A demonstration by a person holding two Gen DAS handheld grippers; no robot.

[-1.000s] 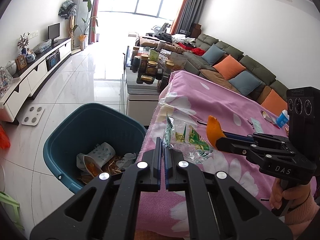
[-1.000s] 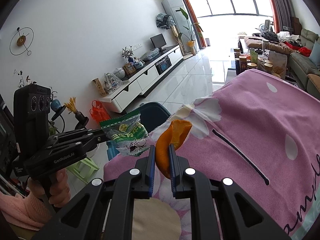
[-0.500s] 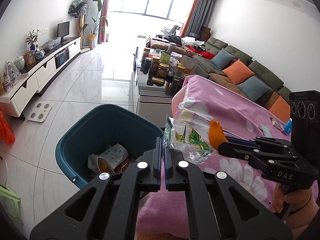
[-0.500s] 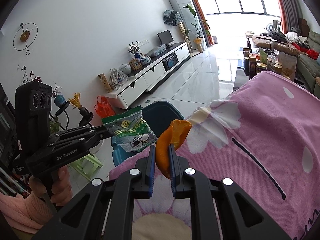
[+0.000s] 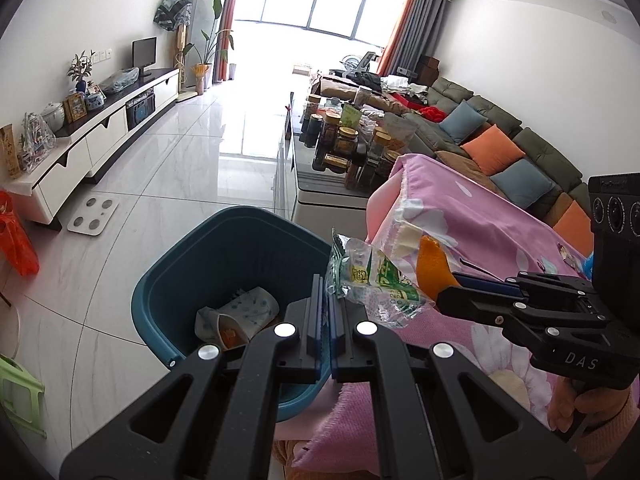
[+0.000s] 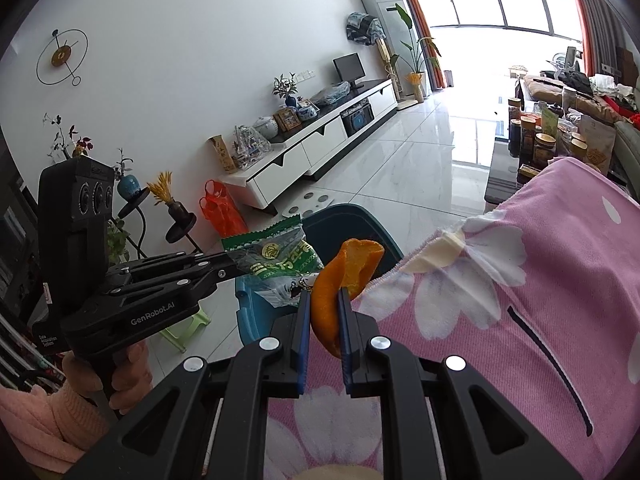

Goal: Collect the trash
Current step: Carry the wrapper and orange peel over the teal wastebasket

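Note:
My left gripper (image 5: 325,280) is shut on a crumpled green and clear snack wrapper (image 5: 372,280), which hangs over the right rim of the teal trash bin (image 5: 192,264). The bin holds a paper cup (image 5: 236,312) and other scraps. My right gripper (image 6: 323,292) is shut on a curled orange peel (image 6: 344,272) above the edge of the pink flowered tablecloth (image 6: 540,280). In the right wrist view the left gripper (image 6: 236,262) holds the wrapper (image 6: 276,256) just left of the peel, with the bin (image 6: 352,224) behind both.
A glass coffee table (image 5: 316,184) crowded with jars stands beyond the bin. A white TV cabinet (image 5: 80,148) runs along the left wall, a sofa (image 5: 500,140) along the right. A scale (image 5: 93,216), a red bag (image 5: 16,236) and a green stool (image 5: 20,392) sit on the tiled floor.
Both grippers have moved left off the table toward the bin, each keeping its load. The wrapper now hangs at the bin's rim and the peel sits at the tablecloth's edge.

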